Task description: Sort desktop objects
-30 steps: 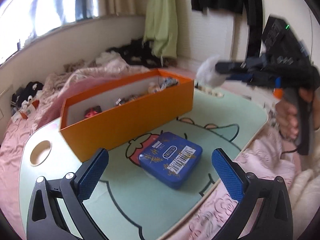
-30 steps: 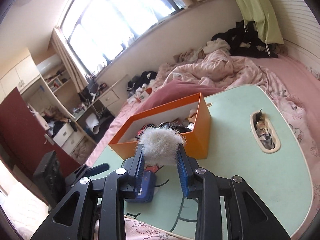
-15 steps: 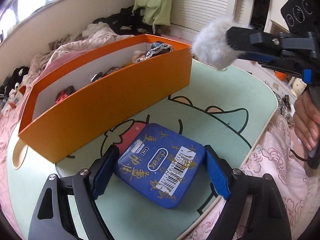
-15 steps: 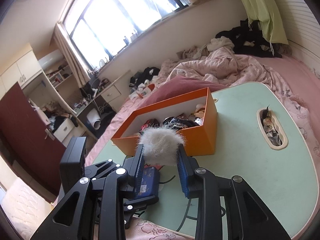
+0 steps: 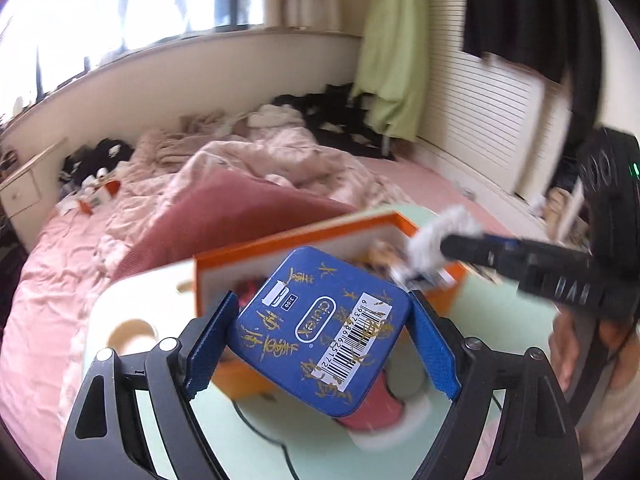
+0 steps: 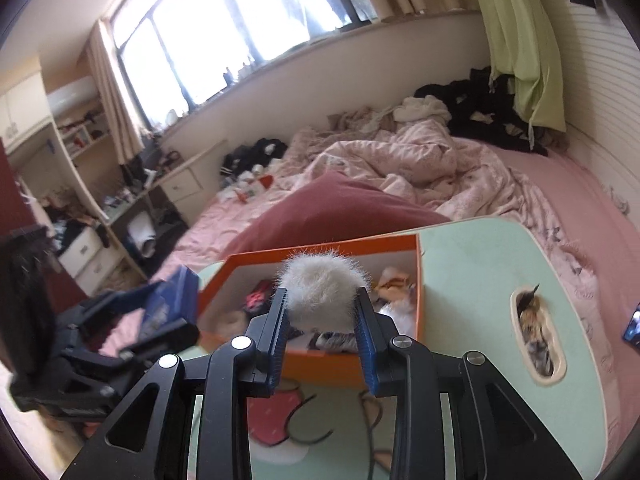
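A blue tin [image 5: 320, 328] with gold marks and a barcode hangs tilted above the table, with my left gripper [image 5: 324, 340] shut on its two sides. Behind it stands the open orange box [image 5: 224, 256], which holds several small items. My right gripper [image 6: 322, 312] is shut on a white fluffy pompom [image 6: 320, 292], held just over the near wall of the orange box [image 6: 348, 364]. In the right wrist view the left gripper and the blue tin [image 6: 168, 304] sit at the left end of the box. The left wrist view shows the pompom [image 5: 436, 232] above the box's right end.
The pale green table [image 6: 480, 264] has a cartoon print and an oval slot [image 6: 536, 332] with small things in it. A round cup hole [image 5: 132, 330] is at its other end. A red pillow [image 6: 340, 208] and pink bedding lie behind the box. A phone [image 6: 632, 328] lies at the right.
My left gripper closed on the blue tin and lifted it off the table towards the orange box. My right gripper carried the pompom closer, over the box.
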A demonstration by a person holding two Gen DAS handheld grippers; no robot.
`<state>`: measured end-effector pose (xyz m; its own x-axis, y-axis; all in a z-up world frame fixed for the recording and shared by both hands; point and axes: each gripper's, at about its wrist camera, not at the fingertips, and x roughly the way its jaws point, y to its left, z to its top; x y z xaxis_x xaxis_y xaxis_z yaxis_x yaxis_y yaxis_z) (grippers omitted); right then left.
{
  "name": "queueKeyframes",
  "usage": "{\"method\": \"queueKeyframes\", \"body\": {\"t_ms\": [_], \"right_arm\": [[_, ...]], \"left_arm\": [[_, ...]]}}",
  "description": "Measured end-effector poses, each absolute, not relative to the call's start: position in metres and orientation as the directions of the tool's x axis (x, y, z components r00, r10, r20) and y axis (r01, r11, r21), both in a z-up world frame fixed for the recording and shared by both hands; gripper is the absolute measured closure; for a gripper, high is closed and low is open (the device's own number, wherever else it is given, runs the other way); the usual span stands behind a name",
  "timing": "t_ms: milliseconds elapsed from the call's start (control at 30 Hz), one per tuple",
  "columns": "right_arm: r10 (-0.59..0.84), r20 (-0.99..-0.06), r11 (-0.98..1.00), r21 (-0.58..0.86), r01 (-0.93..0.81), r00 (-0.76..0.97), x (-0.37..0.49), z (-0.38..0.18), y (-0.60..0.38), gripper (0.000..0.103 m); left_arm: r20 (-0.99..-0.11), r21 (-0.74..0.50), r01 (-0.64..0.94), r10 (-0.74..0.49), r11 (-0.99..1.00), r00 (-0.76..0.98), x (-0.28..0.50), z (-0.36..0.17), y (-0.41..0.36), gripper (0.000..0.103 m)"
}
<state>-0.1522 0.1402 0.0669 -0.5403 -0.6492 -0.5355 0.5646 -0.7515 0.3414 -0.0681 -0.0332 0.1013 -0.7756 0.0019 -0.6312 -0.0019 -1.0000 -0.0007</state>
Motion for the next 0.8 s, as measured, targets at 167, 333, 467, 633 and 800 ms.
{"method": "queueKeyframes", "body": {"t_ms": [167, 333, 467, 633, 800], "right_arm": [[-0.533, -0.615, -0.825, 0.225, 0.519, -0.581, -0.178, 0.049, 0.114, 0.051], [-0.533, -0.581, -0.83, 0.217, 0.515, -0.615, -0.172, 0.046, 0.121, 0.035], [-0.535, -0.555, -0.829, 0.2, 0.522, -0.638, -0.159, 0.055, 0.131, 0.032], [-0.529, -0.557, -0.826, 0.166, 0.539, -0.641, -0.123, 0.056, 0.144, 0.023], [-0.497, -0.625, -0.825, 0.125, 0.551, -0.602, -0.1, 0.032, 0.145, 0.023]], "left_arm": [[-0.683, 0.002, 0.067, -0.05, -0.998, -0.729, -0.102, 0.079, -0.04, 0.019], [-0.67, -0.003, 0.064, -0.046, -0.998, -0.741, -0.091, 0.067, -0.035, 0.019], [-0.634, -0.015, 0.077, -0.05, -0.997, -0.772, -0.066, 0.078, -0.036, 0.018], [-0.608, -0.025, 0.089, -0.055, -0.996, -0.792, -0.029, 0.081, -0.033, 0.017], [-0.655, -0.055, 0.13, -0.062, -0.99, -0.753, -0.011, 0.054, -0.033, 0.017]]}}
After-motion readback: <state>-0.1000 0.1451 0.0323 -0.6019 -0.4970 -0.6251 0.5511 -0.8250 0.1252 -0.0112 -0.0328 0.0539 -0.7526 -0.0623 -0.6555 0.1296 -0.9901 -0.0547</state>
